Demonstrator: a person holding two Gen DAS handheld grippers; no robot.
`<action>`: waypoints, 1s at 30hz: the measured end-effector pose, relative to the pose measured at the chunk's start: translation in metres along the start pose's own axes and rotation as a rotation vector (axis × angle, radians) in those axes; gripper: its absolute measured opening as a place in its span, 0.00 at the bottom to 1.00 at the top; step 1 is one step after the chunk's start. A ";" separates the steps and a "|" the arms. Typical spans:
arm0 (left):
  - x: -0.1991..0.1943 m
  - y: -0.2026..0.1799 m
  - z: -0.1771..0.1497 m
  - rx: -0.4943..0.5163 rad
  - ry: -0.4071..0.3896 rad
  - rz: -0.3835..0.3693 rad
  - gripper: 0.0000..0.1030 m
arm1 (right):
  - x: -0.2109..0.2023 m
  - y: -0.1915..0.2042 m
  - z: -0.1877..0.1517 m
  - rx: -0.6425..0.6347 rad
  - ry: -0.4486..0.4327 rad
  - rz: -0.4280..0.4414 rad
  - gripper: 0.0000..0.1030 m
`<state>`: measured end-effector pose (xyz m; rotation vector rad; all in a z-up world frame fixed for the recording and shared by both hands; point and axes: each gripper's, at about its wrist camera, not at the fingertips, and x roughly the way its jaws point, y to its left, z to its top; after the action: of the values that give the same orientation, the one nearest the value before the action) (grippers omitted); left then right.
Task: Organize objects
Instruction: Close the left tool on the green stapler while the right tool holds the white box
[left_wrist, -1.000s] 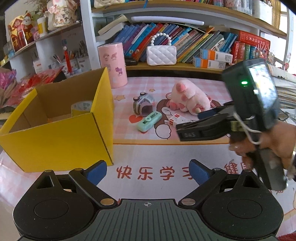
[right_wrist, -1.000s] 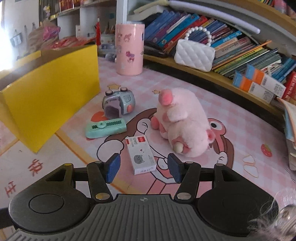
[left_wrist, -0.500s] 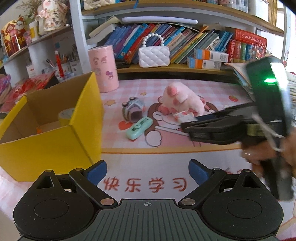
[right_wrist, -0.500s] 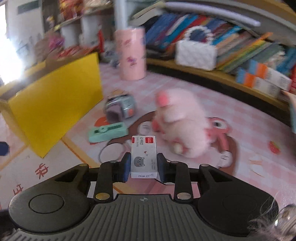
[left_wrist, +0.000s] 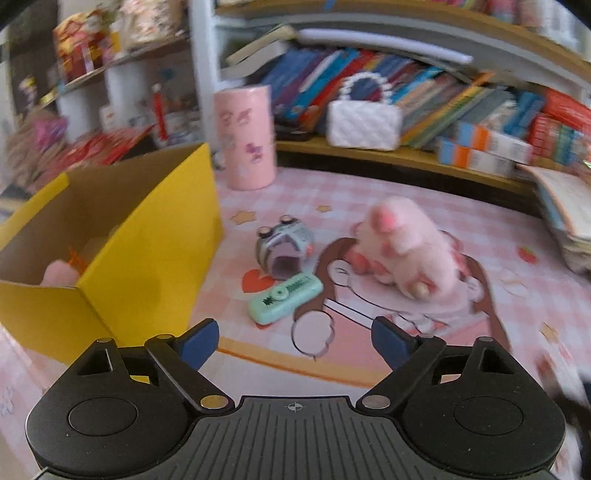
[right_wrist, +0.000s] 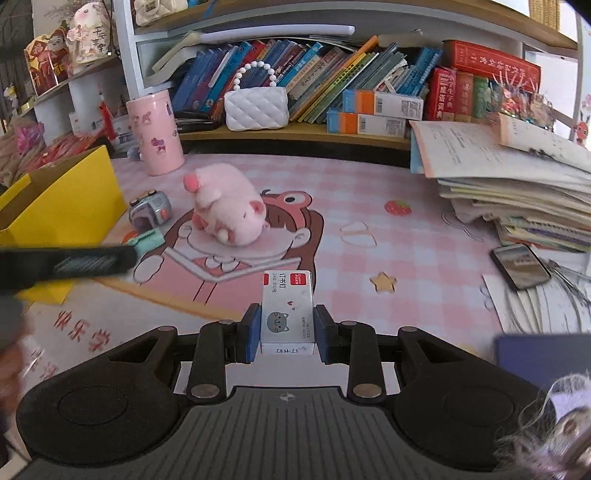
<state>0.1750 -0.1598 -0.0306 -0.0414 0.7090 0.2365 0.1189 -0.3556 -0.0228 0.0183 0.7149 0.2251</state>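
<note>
Right gripper (right_wrist: 287, 328) clamps staple box (right_wrist: 287, 314) between its 2 pads, lifted above mat (right_wrist: 369, 192). Left gripper (left_wrist: 291, 341) wide, jaws closing on nothing. Plush (left_wrist: 402, 243), toy camera (left_wrist: 284, 245), green case (left_wrist: 284, 299) mid-mat; yellow box (left_wrist: 147, 254) at left edge.

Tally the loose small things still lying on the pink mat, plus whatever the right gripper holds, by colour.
Pink: 1, plush toy
Grey: 1, toy camera
Mint green: 1, flat case
White: 1, staple box, held in the right gripper
Total: 4
</note>
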 end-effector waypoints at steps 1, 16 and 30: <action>0.008 -0.002 0.002 -0.022 0.002 0.027 0.87 | -0.004 0.000 -0.003 0.004 0.003 0.005 0.27; 0.071 -0.011 0.014 -0.255 0.098 0.180 0.82 | -0.012 0.004 -0.015 -0.089 0.040 0.029 0.27; 0.072 -0.003 0.020 -0.275 0.122 0.158 0.67 | -0.011 0.008 -0.017 -0.116 0.062 0.024 0.27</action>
<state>0.2415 -0.1463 -0.0626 -0.2644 0.7984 0.4853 0.0984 -0.3510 -0.0276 -0.0915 0.7626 0.2907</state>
